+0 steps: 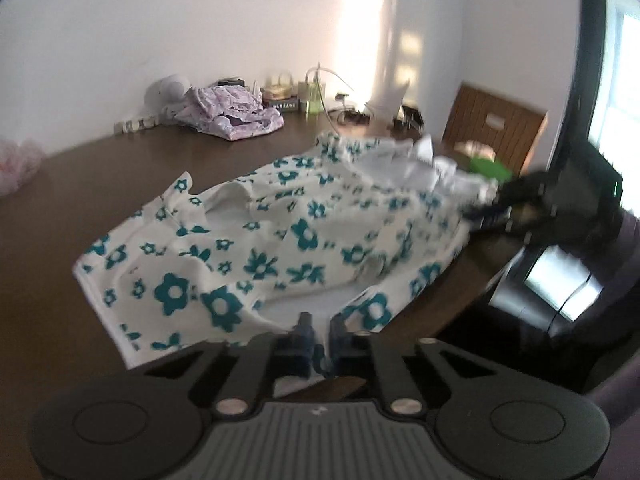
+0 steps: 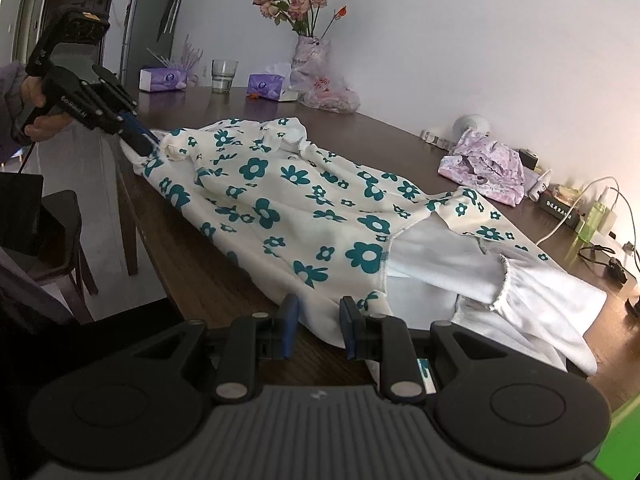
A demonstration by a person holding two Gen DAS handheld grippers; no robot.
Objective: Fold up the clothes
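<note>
A white garment with teal flowers lies spread along the brown table. My left gripper is shut on its near hem, with cloth pinched between the blue pads. In the right wrist view that same gripper sits at the garment's far corner, held by a hand. My right gripper is at the other end, by the white inner lining. Its fingers stand a little apart, and the garment's edge lies between them without being pinched. The left wrist view shows this gripper blurred.
A crumpled purple garment lies near the wall with a charger cable and small boxes. A vase of roses, a glass and tissue boxes stand at the table's far end. A dark chair stands beside the table edge.
</note>
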